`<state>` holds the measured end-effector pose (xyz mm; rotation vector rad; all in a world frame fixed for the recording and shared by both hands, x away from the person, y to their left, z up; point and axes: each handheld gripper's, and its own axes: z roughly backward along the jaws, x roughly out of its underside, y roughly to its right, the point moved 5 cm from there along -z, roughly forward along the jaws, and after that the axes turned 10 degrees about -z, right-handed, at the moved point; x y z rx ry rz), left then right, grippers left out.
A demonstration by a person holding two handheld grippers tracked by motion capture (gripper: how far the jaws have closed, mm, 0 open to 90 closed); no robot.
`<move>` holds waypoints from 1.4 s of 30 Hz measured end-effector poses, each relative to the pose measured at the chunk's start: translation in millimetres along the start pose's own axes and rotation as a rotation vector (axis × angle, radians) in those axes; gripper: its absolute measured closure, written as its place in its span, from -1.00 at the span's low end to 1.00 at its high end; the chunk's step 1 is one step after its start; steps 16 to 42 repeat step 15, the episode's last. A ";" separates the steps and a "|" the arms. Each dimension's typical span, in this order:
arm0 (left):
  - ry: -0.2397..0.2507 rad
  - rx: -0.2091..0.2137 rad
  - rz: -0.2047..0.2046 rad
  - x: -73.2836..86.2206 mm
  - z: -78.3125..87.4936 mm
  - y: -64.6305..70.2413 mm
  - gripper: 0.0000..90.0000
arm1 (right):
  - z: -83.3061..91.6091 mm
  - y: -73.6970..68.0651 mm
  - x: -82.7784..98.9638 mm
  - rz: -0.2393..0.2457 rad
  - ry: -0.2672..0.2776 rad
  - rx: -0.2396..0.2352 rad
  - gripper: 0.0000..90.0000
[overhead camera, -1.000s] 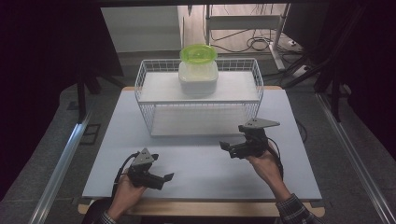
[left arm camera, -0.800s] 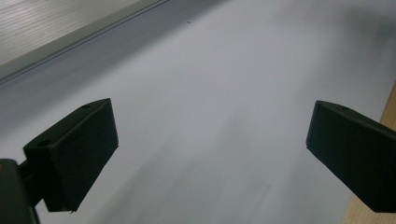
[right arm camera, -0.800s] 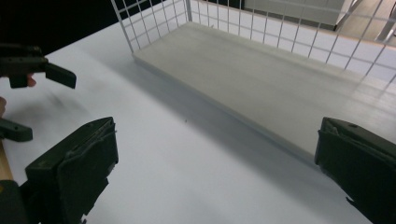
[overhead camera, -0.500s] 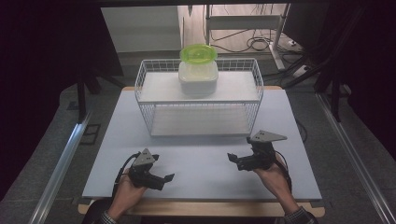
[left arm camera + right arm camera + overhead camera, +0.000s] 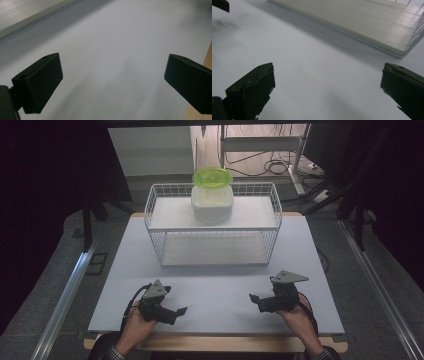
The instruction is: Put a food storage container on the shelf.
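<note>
1. The table (image 5: 215,285) is flat, smooth and pale grey-white, with a wooden edge on the near side
2. A white wire rack (image 5: 214,222) stands at the far middle of the table. It has thin wire walls and two flat shelves, one on top and one at the bottom
3. A white box (image 5: 212,203) with rounded corners sits on the top shelf, near the far wall. A shiny green bowl (image 5: 212,177) sits on top of the box, touching it
4. The high view shows the rack, the box, the bowl and both hands all at once. The left gripper view shows just plain table and a bit of the wooden edge at the right. The right gripper view shows the table and the flat bottom shelf of the rack, with thin wires at the right
5. The left gripper (image 5: 179,311) is near the left front of the table. Its black blocky jaws are wide apart and hold nothing; I cannot tell if it touches the table
6. The right gripper (image 5: 255,301) is near the right front. Its jaws are wide apart too, and hold nothing
7. Both grippers are well apart from the rack, the box and the bowl
</note>
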<state>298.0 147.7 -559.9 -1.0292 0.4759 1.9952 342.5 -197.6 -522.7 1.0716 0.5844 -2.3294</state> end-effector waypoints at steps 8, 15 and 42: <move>-0.009 0.003 -0.006 1.0 -1.4 0.7 -0.97 | -8.9 4.3 11.1 -0.013 -0.027 -0.001 -1.00; -0.019 0.001 -0.011 1.0 -2.8 1.0 -0.97 | -17.4 3.1 18.6 -0.010 -0.075 -0.005 -1.00; -0.019 0.001 -0.011 1.0 -2.8 1.0 -0.97 | -17.4 3.1 18.6 -0.010 -0.075 -0.005 -1.00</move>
